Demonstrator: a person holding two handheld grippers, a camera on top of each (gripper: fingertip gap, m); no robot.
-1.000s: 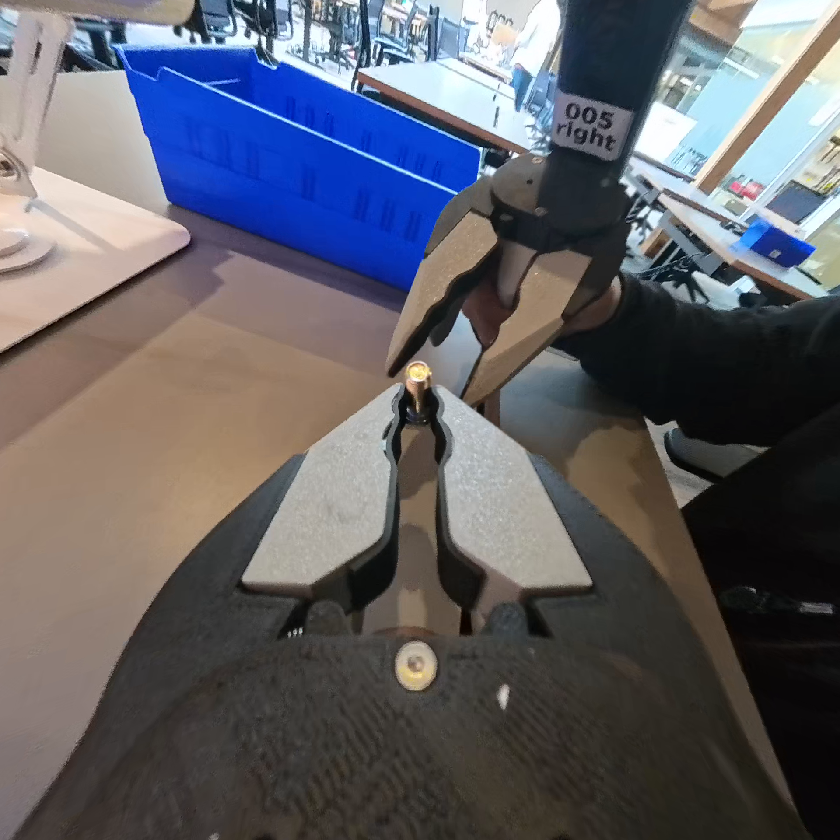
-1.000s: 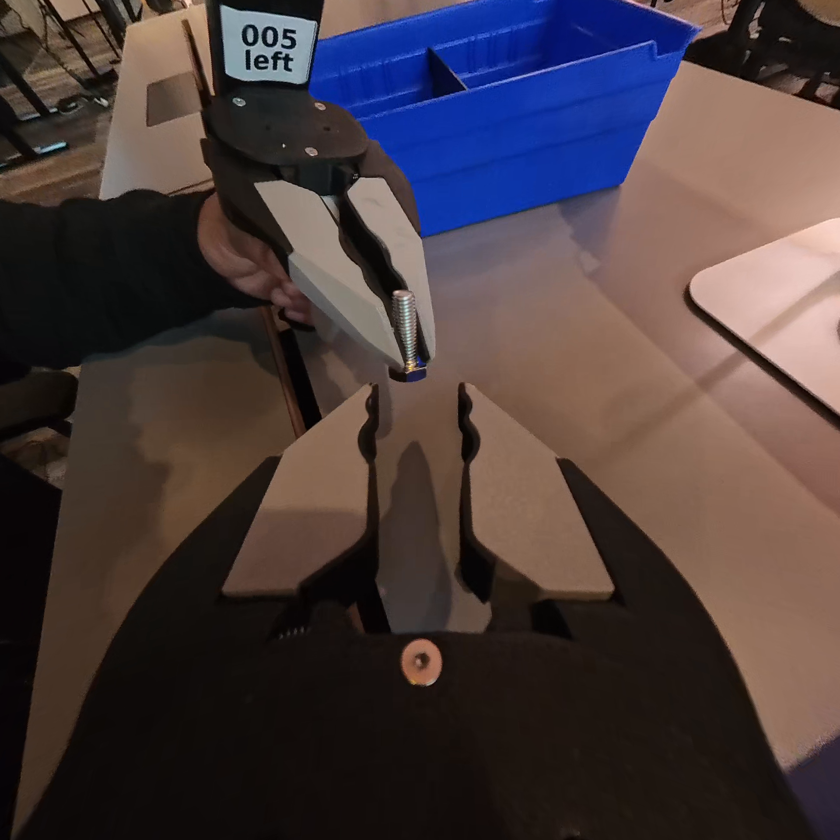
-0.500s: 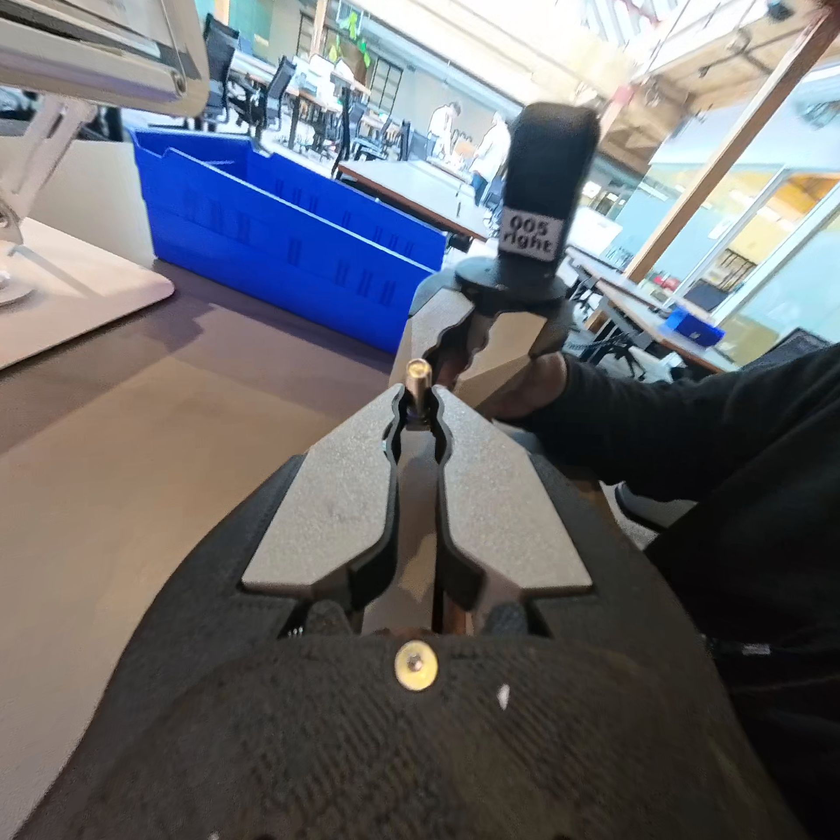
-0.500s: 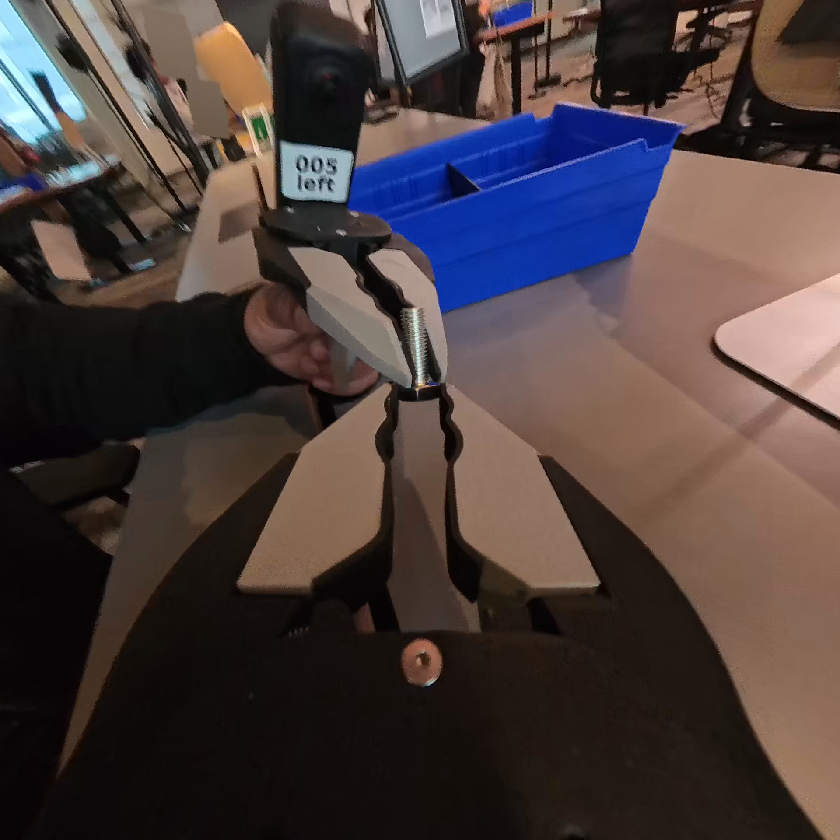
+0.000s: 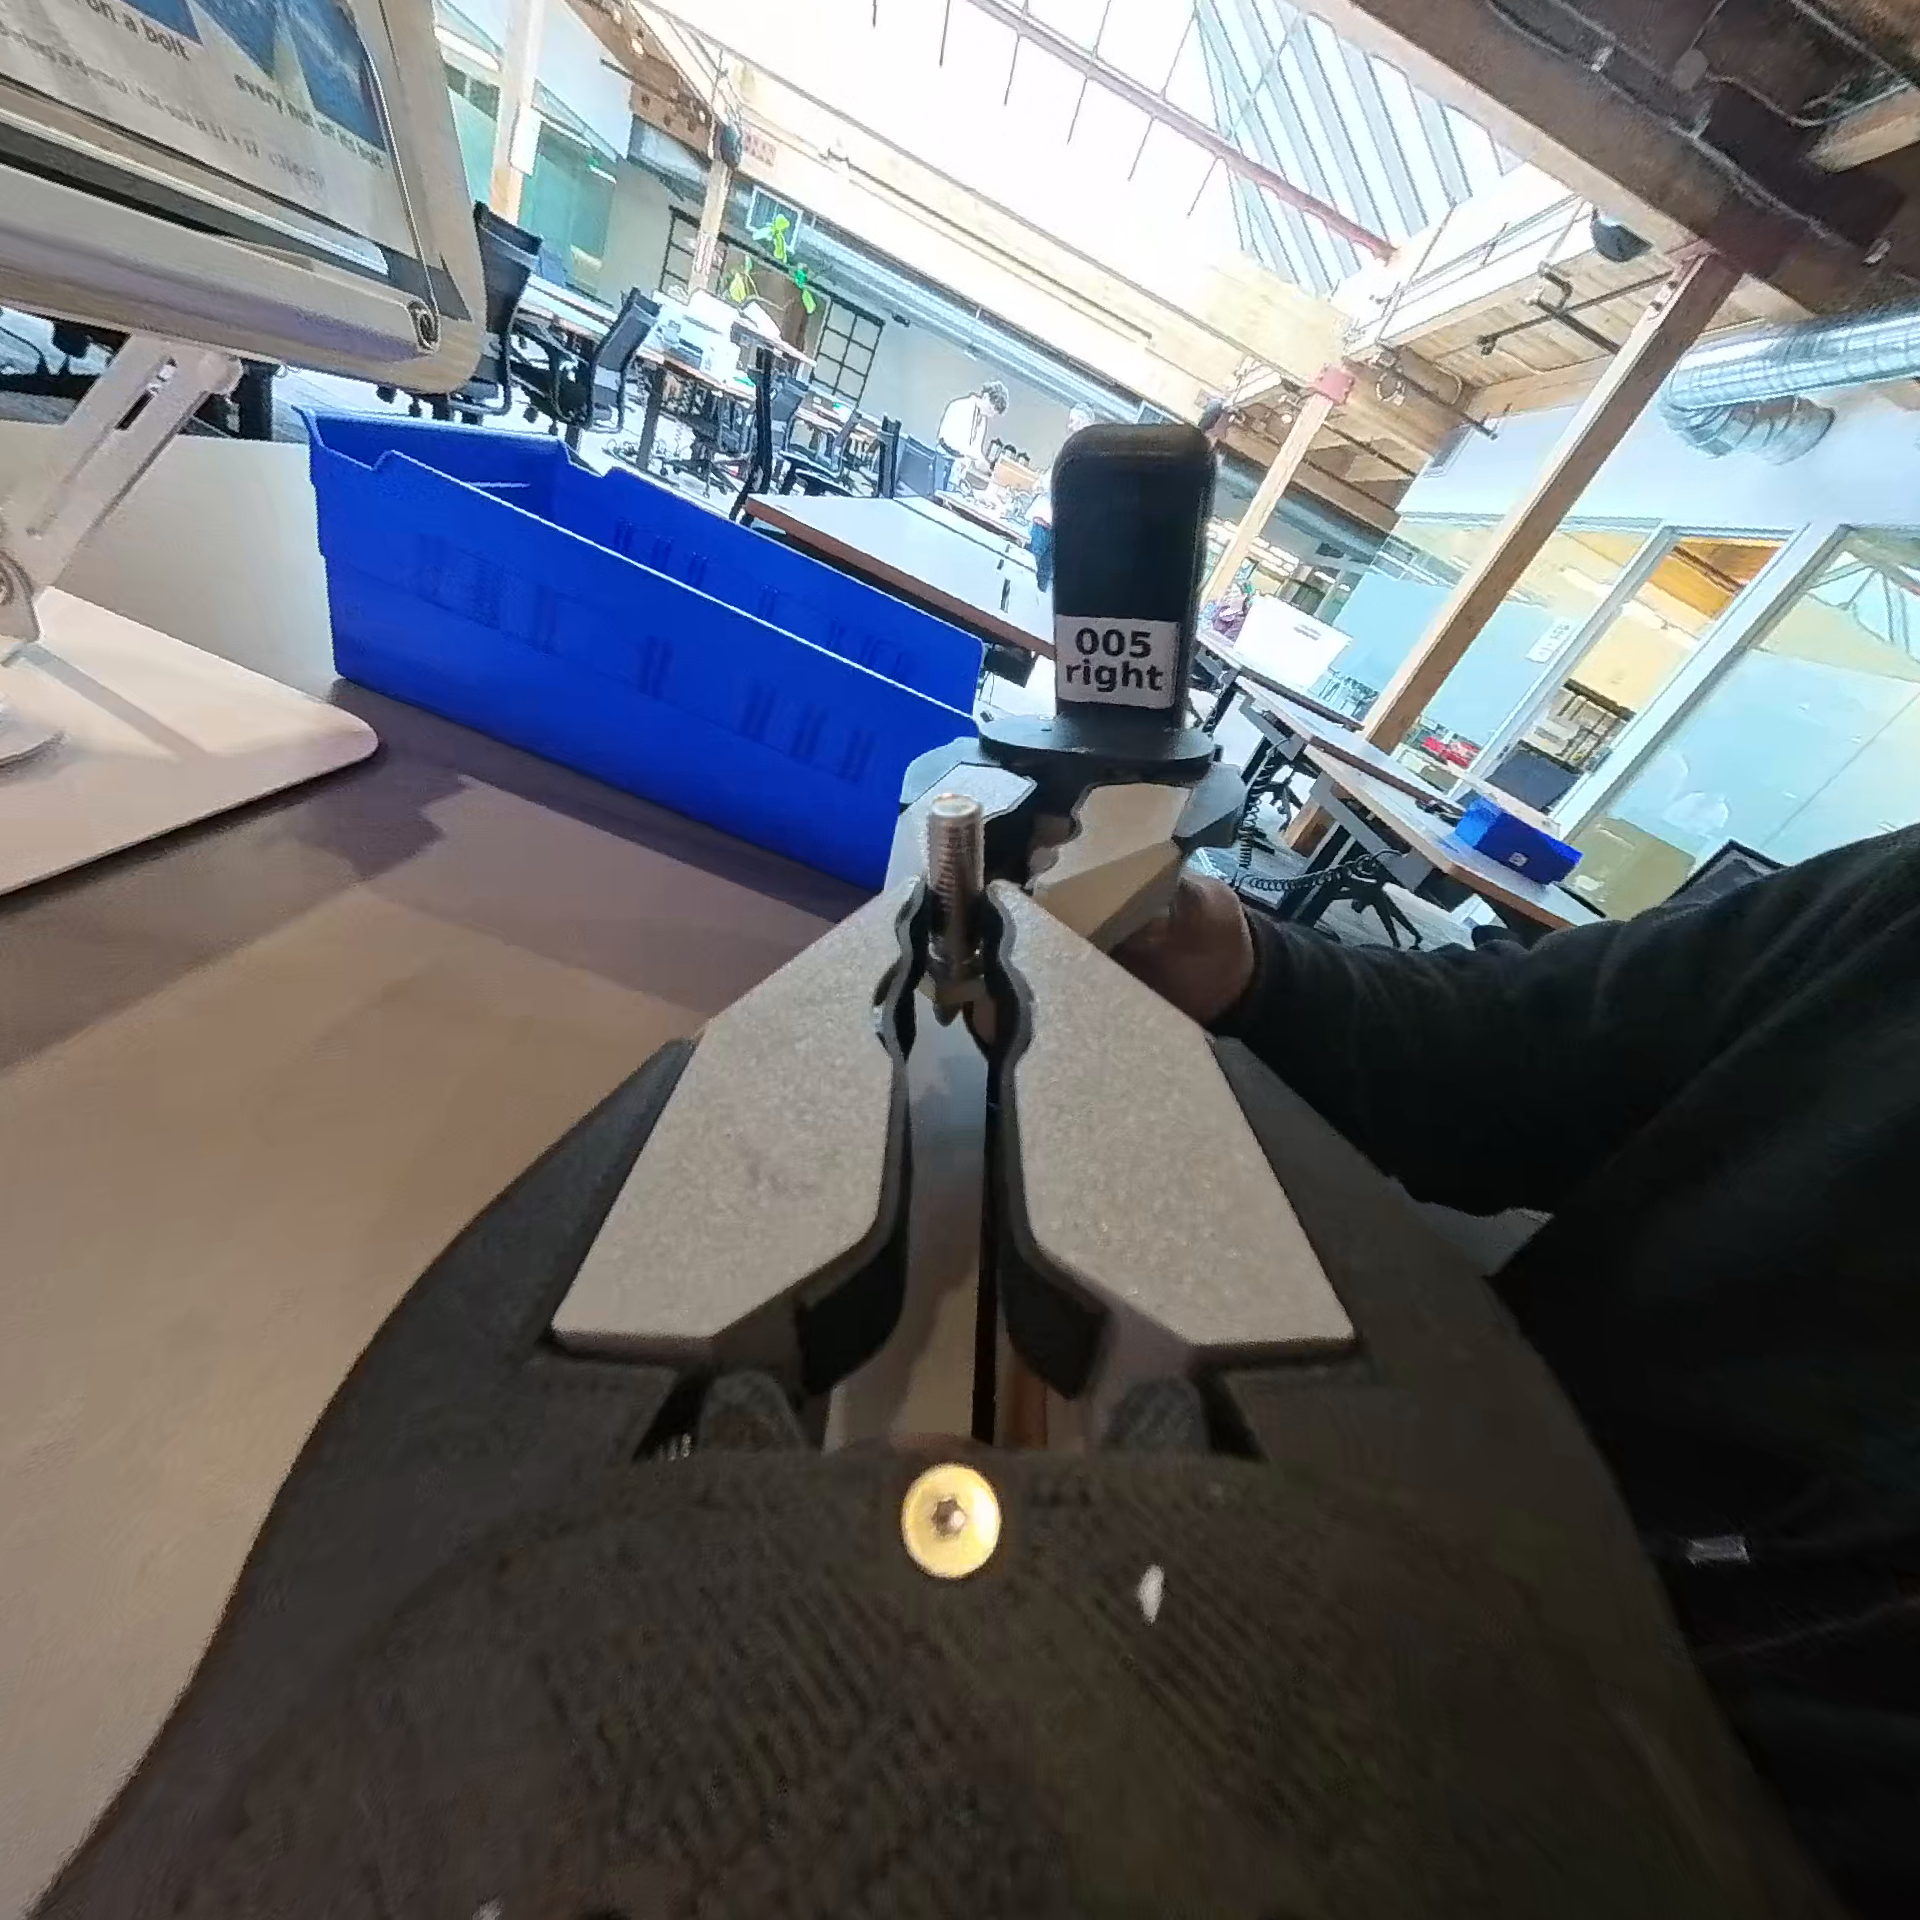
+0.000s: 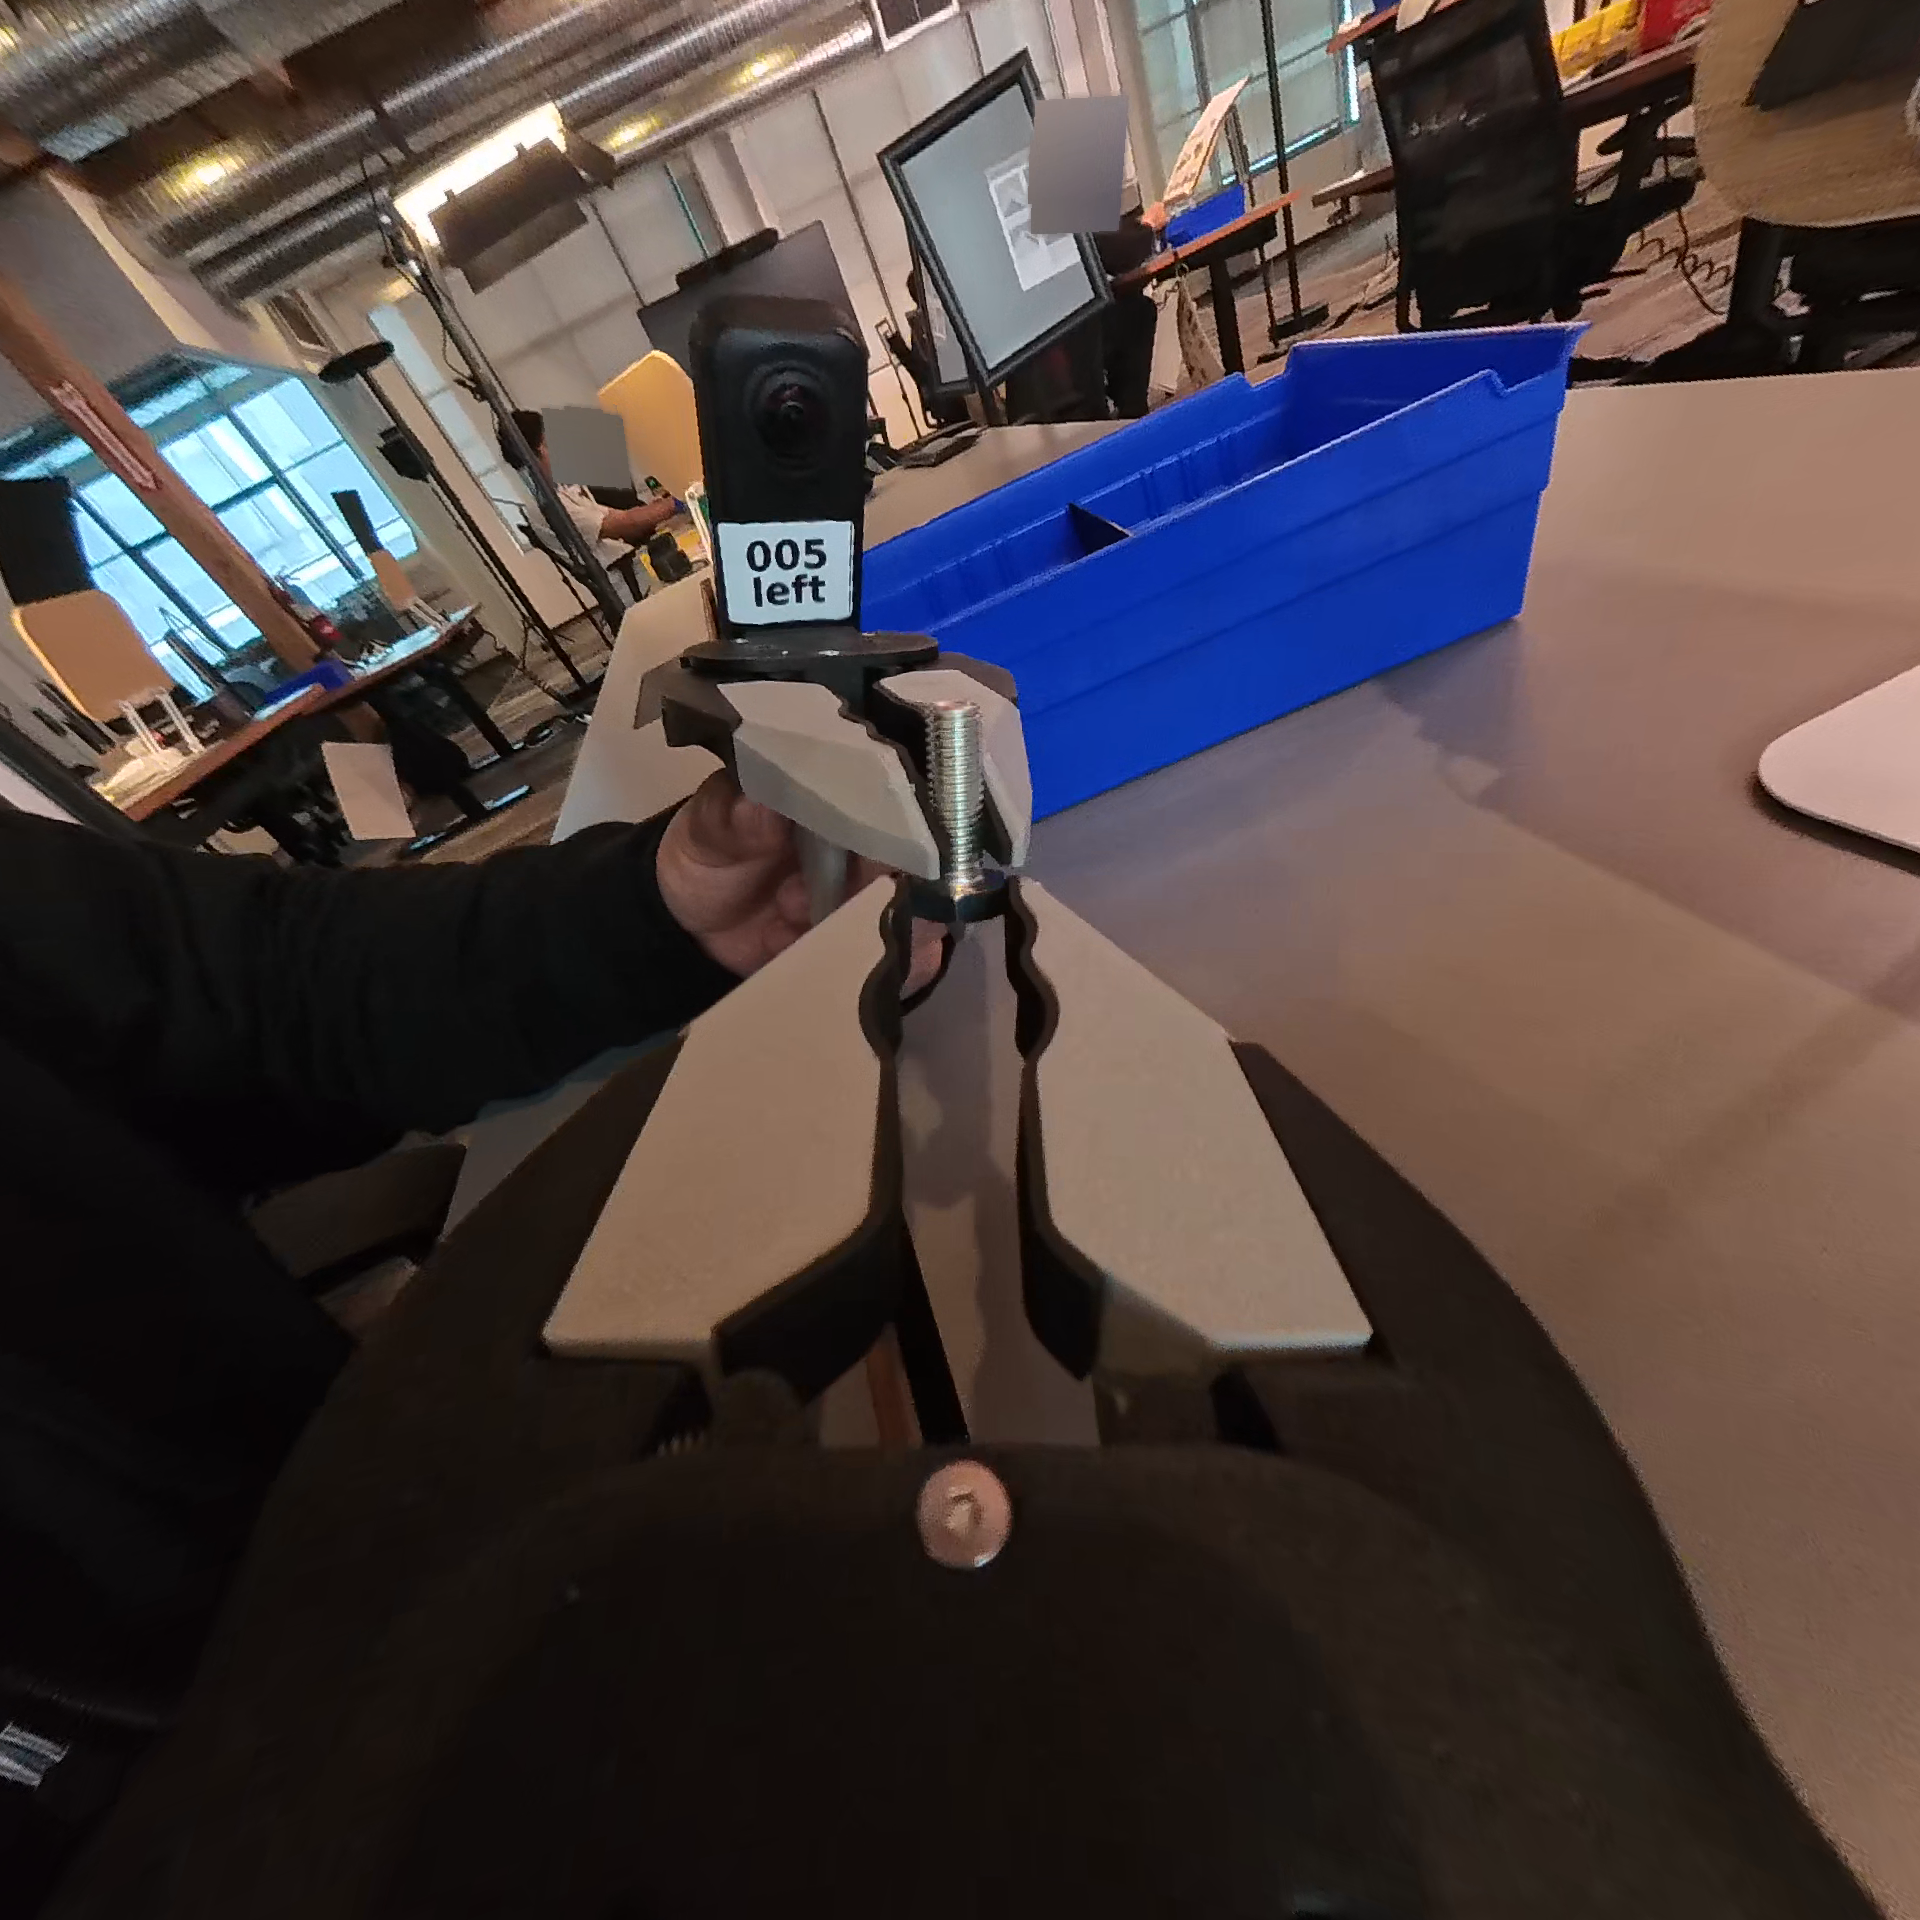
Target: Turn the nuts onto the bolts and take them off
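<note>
A silver threaded bolt (image 5: 953, 883) stands upright, and my left gripper (image 5: 951, 935) is shut on its lower shaft. In the right wrist view the bolt (image 6: 961, 790) rises against the left gripper's fingers (image 6: 831, 790). A dark hex piece (image 6: 961, 902) sits at the bolt's lower end; I cannot tell whether it is a nut or the head. My right gripper (image 6: 958, 904) has its jaws narrowed, with the fingertips closed on that hex piece. From the left wrist view the right gripper (image 5: 1081, 862) faces me just behind the bolt. A hand holds each gripper.
A blue plastic bin (image 5: 623, 644) with a divider (image 6: 1101, 525) stands on the grey table (image 6: 1455, 987) behind the grippers. A white monitor base (image 5: 156, 748) lies at the left, and its corner shows in the right wrist view (image 6: 1860, 769). Dark sleeves (image 6: 312, 987) reach in from the table's near edge. Only a small space, under 4 cm, lies between the two pairs of fingers.
Both grippers tilted up from looking down at the table to near level. The right gripper moved in to the bolt and narrowed its open jaws onto the bolt's lower end.
</note>
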